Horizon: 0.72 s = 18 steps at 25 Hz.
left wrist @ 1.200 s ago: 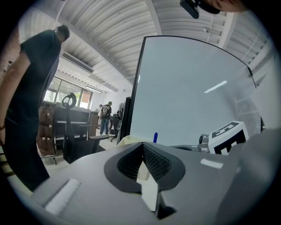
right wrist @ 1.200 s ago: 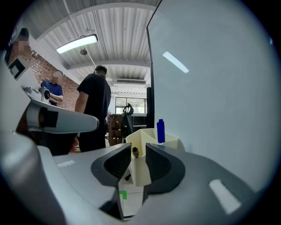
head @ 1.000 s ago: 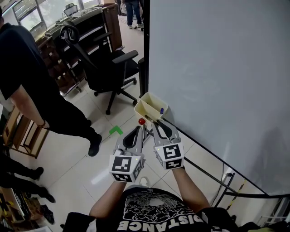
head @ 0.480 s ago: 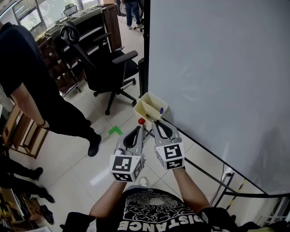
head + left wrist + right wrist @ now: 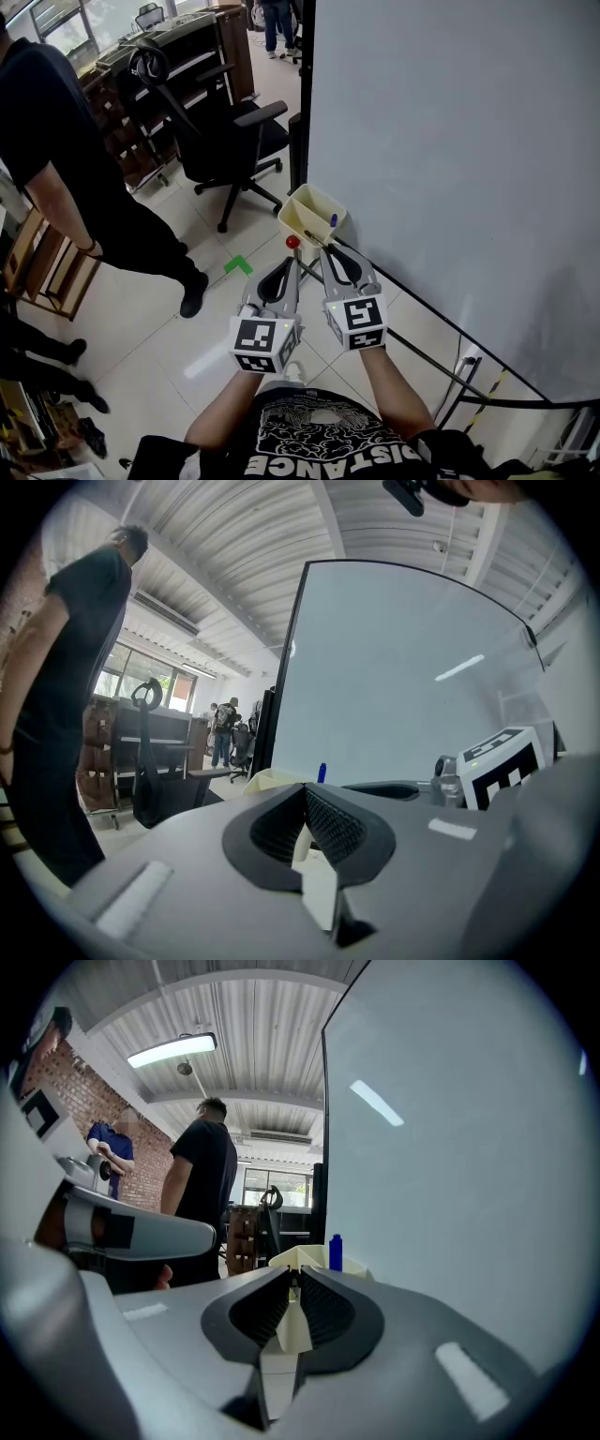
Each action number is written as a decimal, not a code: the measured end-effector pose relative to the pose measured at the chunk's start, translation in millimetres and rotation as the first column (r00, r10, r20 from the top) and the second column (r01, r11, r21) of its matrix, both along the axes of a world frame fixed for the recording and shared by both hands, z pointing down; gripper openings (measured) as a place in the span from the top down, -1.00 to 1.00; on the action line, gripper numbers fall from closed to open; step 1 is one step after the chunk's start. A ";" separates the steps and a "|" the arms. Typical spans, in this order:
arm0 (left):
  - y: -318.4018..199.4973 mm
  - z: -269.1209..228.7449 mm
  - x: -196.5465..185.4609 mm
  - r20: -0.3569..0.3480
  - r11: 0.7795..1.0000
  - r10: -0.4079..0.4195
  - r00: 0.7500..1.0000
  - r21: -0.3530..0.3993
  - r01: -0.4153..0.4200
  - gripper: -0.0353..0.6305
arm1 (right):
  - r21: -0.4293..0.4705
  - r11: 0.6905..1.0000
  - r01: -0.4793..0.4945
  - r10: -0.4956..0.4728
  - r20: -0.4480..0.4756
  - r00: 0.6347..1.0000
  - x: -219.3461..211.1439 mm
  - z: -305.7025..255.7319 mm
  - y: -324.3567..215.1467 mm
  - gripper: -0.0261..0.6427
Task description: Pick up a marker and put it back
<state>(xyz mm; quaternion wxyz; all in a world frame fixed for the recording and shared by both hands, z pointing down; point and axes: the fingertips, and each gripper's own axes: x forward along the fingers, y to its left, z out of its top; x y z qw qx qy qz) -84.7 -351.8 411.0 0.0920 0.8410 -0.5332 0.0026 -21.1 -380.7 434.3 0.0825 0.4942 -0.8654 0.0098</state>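
Note:
A cream holder box (image 5: 298, 217) hangs at the whiteboard's lower left corner, with a blue marker (image 5: 333, 221) standing in it. A thin dark marker (image 5: 312, 238) slants out over the box's near rim. My right gripper (image 5: 323, 248) sits at that rim; its jaws have just been closing, and a thin dark thing shows pinched at the tips (image 5: 293, 1282). The left gripper (image 5: 292, 264) hangs beside it, shut and holding nothing, as the left gripper view (image 5: 305, 791) also shows. The right gripper view has the blue marker (image 5: 336, 1252) just ahead.
The whiteboard (image 5: 450, 141) fills the right side on a black frame. A small red round thing (image 5: 292, 242) sits just below the holder. A black office chair (image 5: 225, 141) and a person in black (image 5: 56, 141) stand to the left, with green tape (image 5: 239, 266) on the floor.
My right gripper's fingers have drawn a little closer together at the holder's rim. Both hands stay where they were; the head view has shifted slightly.

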 end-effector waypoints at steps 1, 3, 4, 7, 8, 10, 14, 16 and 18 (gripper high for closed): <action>1.4 -0.5 0.4 0.001 1.000 -0.001 1.000 0.004 0.001 0.88 | 0.006 1.000 0.001 -0.001 0.004 1.000 0.7 -3.0 2.2 0.82; 4.7 -2.1 1.5 0.000 1.000 -0.003 1.000 0.008 0.003 0.88 | 0.019 1.000 0.004 -0.004 0.015 1.000 1.7 -10.6 7.1 0.82; 6.5 -2.7 2.3 -0.001 1.000 -0.004 1.000 0.009 0.004 0.88 | 0.027 1.000 0.006 -0.006 0.020 1.000 2.5 -14.3 9.4 0.82; 11.5 -2.9 3.9 -0.001 1.000 -0.007 1.000 0.016 0.007 0.88 | 0.050 0.999 0.010 -0.012 0.030 0.999 4.8 -21.9 15.7 0.82; 13.5 -3.5 3.4 0.000 1.000 -0.010 1.000 0.020 0.010 0.88 | 0.057 0.998 0.013 -0.014 0.032 0.999 4.6 -24.7 18.2 0.82; 18.6 -6.1 2.0 0.000 1.000 -0.016 1.000 0.027 0.016 0.88 | 0.071 0.997 0.019 -0.021 0.035 0.999 3.3 -31.7 24.5 0.82; 31.5 -12.2 2.1 0.002 0.999 -0.025 1.000 0.039 0.024 0.88 | 0.094 0.995 0.030 -0.034 0.042 0.999 3.3 -45.2 41.4 0.82; 37.7 -15.1 2.8 0.000 0.999 -0.029 1.000 0.045 0.029 0.88 | 0.109 0.993 0.034 -0.039 0.046 0.998 4.4 -52.9 50.7 0.82; 44.6 -17.9 4.9 0.000 0.998 -0.030 1.000 0.052 0.030 0.88 | 0.125 0.991 0.036 -0.043 0.049 0.998 6.9 -61.1 60.6 0.82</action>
